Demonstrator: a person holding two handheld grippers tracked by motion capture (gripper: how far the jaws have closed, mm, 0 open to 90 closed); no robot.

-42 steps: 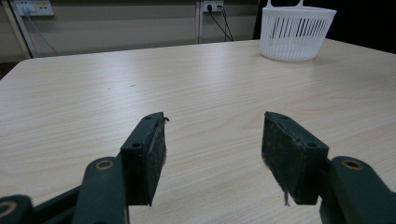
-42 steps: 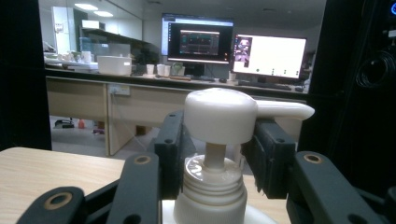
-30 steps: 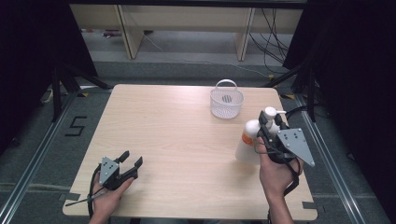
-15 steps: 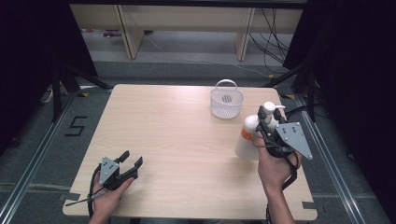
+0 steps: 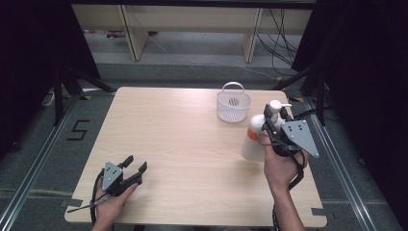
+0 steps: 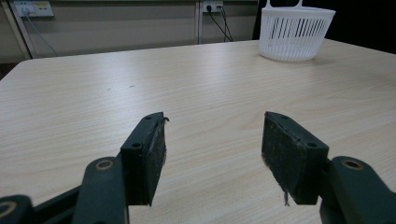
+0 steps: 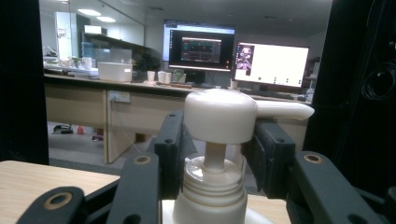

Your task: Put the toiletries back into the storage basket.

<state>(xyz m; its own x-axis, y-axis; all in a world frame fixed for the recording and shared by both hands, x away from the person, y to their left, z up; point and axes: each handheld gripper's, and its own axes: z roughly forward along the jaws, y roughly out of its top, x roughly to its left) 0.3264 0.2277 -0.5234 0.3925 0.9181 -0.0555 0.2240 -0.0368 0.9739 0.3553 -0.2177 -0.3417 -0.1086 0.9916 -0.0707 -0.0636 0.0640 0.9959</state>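
your right gripper (image 5: 270,126) is clamped on the neck of the white pump bottle (image 5: 254,139), just under the pump head (image 7: 220,115), jaws about half closed with a pad on either side of the collar. the bottle hangs lifted above the right side of the table (image 5: 192,144), tilted a little, with its orange label facing left, and the white basket (image 5: 233,102) stands near it, toward the far edge. this looks like the carry step: the bottle is up and the basket seems the likely place for it. the next move calls for bringing the bottle over the basket's rim, keeping it upright enough that the base clears the handle, then lowering it before you ease the jaws apart. the grip is high and narrow, so the body may swing; move slowly. your left gripper (image 5: 136,170) rests low at the near left corner, jaws wide apart with nothing between them, well away from the work, and can stay there.
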